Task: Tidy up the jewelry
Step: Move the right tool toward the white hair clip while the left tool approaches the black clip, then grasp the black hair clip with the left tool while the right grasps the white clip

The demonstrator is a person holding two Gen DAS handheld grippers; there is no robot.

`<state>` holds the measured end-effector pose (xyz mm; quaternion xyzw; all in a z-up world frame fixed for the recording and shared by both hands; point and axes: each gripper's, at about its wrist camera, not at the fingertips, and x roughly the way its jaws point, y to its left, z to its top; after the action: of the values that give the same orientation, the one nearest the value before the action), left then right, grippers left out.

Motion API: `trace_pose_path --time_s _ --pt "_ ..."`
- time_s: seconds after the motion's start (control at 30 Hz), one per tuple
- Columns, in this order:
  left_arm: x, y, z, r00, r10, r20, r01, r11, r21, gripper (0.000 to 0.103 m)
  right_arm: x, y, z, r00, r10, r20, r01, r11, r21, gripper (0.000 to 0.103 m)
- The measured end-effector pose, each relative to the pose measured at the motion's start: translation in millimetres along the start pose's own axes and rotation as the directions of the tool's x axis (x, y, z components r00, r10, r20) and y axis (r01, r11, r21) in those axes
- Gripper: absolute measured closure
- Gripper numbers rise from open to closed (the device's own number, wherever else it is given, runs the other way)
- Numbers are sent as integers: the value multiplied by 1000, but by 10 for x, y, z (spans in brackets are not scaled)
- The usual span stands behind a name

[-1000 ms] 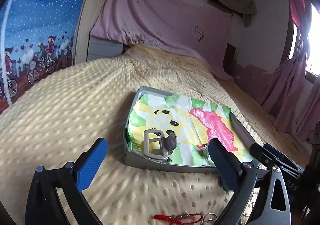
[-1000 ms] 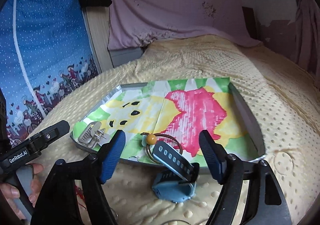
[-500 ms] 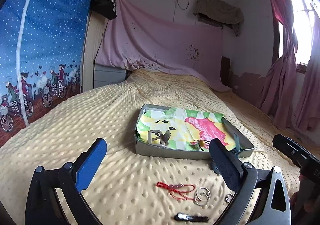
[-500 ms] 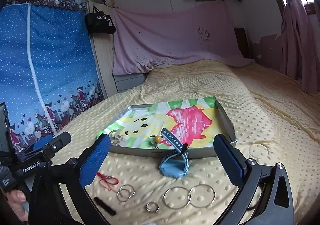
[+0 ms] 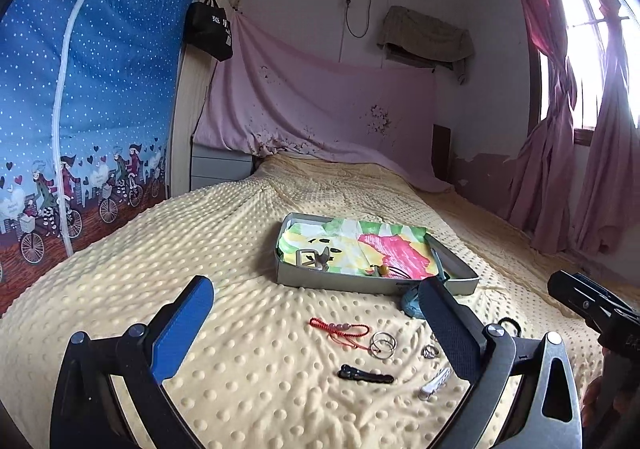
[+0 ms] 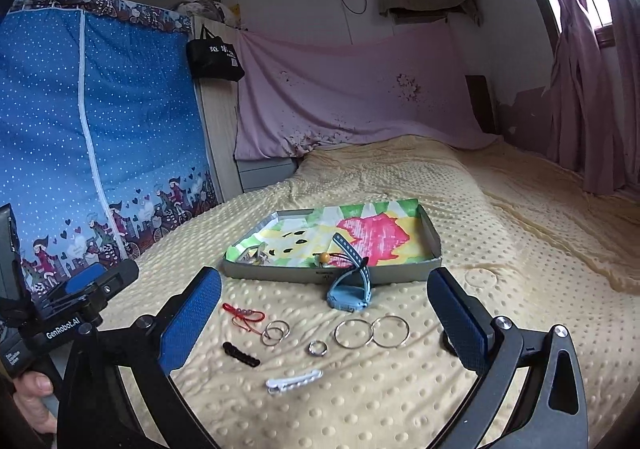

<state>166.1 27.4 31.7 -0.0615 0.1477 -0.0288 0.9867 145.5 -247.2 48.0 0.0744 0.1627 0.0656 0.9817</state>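
A grey tray [image 6: 430, 235] lined with a colourful drawing lies on the yellow bedspread; it also shows in the left wrist view [image 5: 340, 283]. A buckle [image 5: 310, 258] and a bead ring [image 6: 325, 258] lie in it. A blue watch [image 6: 349, 291] leans on the tray's front wall. In front lie a red cord [image 6: 242, 315], small rings [image 6: 275, 332], two large rings [image 6: 372, 332], a ring [image 6: 317, 348], a black clip [image 6: 241, 354] and a white clip [image 6: 294, 380]. My left gripper [image 5: 316, 333] and right gripper [image 6: 326, 327] are open and empty above the bed.
The dotted yellow bedspread [image 5: 200, 249] covers the bed. A blue fabric wardrobe [image 6: 100, 129] stands at the left. Pink cloth [image 6: 352, 97] hangs at the bed's head and pink curtains [image 5: 560, 169] hang at the right. The left gripper's body [image 6: 72, 301] shows at the left edge.
Both grippers have pulled back and up from the tray, so the loose jewelry in front of it has come into view. The right gripper has opened wider.
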Motion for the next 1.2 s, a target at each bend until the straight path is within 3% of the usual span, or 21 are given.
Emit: trace_pose_path --time_s 0.33,0.6,0.87,0.9,0.97,1.03,1.2 --pt "67 22 -229 997 -14 -70 18 998 54 0 13 -6 -284 998 -35 -44 32 998 -53 2" --pt "352 98 -379 982 -29 -184 41 998 57 0 239 -52 -373 988 -34 -150 27 998 -48 2" --pt "543 57 -471 967 -68 -244 83 995 51 1 494 -48 -521 968 -2 -253 -7 999 -35 2" --pt "571 54 -484 963 -79 -257 95 994 50 4 517 -46 -536 965 5 -261 -14 999 -33 3" --pt "629 40 -505 952 -109 -285 127 991 48 21 567 -45 -569 959 28 -280 -37 999 -26 12" --pt "710 27 -537 932 -158 -325 179 983 37 30 617 -33 -593 953 41 -302 -52 998 -26 31" --pt "887 -26 -637 880 -236 -412 265 964 14 45 759 24 -674 931 83 -354 -100 994 -31 38"
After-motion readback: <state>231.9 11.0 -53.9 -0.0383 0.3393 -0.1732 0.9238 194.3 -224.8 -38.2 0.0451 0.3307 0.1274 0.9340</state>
